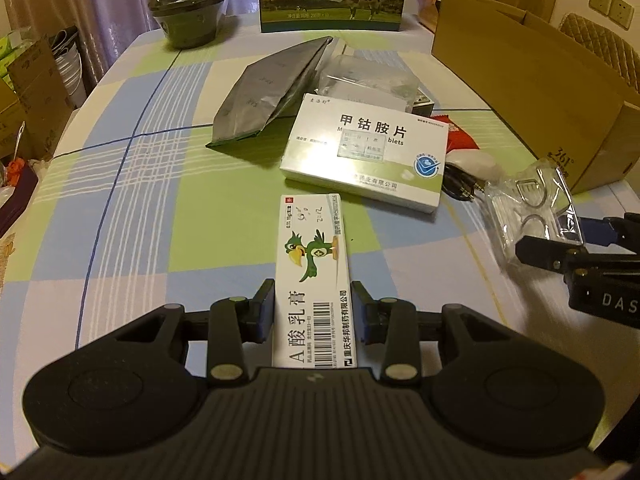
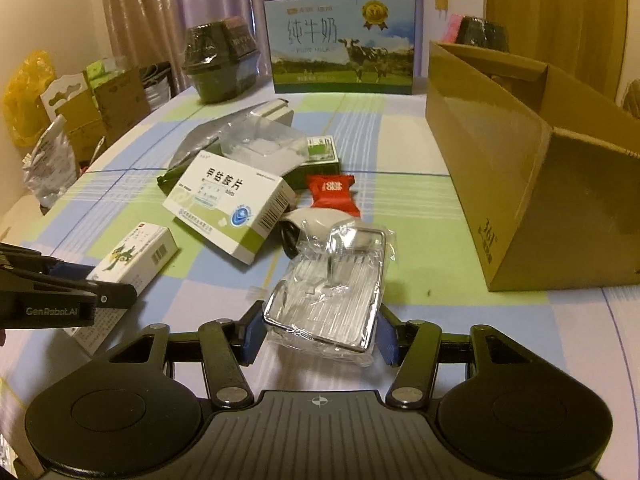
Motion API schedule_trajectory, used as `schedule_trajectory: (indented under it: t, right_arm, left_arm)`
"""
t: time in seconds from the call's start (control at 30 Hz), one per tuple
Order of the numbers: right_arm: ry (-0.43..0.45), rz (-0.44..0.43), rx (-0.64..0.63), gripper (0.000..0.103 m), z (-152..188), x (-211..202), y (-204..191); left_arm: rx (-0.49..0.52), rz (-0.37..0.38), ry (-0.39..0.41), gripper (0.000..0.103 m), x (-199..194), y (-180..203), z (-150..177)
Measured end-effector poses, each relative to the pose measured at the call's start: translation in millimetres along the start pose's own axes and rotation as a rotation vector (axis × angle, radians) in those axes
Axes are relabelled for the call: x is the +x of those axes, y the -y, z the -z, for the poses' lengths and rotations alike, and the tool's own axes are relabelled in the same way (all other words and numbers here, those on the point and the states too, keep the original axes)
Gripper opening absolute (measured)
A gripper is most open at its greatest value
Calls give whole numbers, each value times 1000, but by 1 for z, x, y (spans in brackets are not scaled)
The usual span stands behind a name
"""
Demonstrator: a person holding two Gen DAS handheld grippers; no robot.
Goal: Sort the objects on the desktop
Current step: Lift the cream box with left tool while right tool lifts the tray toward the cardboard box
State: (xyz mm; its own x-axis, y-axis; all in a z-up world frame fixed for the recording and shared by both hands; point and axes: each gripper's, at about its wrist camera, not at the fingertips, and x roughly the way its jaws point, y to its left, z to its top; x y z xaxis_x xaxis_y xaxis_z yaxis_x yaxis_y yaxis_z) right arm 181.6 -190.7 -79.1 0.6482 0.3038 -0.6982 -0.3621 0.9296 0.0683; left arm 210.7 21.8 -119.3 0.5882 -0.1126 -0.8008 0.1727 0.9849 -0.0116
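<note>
Ointment box (image 1: 312, 280), long and white with a green bird printed on it, lies flat on the checked tablecloth (image 1: 132, 184), just short of the tablet box (image 1: 366, 152), nearly touching that box's near edge. Sits between the fingers of the left gripper (image 1: 313, 312); left pad (image 1: 266, 312) against the carton's side, right pad (image 1: 365, 314) a sliver clear of it, so jaws narrowed around it and a firm grip cannot be told. Seen from the right wrist view as a small carton (image 2: 134, 258) left of the tablet box (image 2: 232, 208), with the left gripper (image 2: 68, 292) reaching in over it.

Right of the tablet box, a metal rack in clear wrap (image 2: 332, 296), lying flat. Held between the blue pads of the right gripper (image 2: 320, 334), both pressed to the wrap at its near end: closed on it. In the left wrist view, the same wrapped rack (image 1: 532, 208) with the right gripper (image 1: 580, 256) entering from the edge.

Behind the tablet box, a silver foil pouch (image 1: 268, 96) and a crumpled clear packet (image 1: 368, 80), the box resting partly on them. Beside its right end, a red sweet wrapper (image 2: 333, 193), a black cable (image 1: 464, 184) and something white, curved, partly hidden. A green-and-white carton (image 2: 322, 156) just behind the sweet.

Well right of the tablet box, an open brown cardboard box (image 2: 532, 184). Far behind, a milk carton case (image 2: 344, 44) with a cow on it, and a dark wrapped pot (image 2: 218, 64) to its left.
</note>
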Motion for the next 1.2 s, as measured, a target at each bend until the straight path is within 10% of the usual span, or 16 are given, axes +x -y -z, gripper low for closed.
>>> schedule_trajectory:
  t: [1.2]
  right_arm:
    - [262,54,-3,53,-53,-85,15]
  left_arm:
    - [39,89,256,33,-88,66,-81]
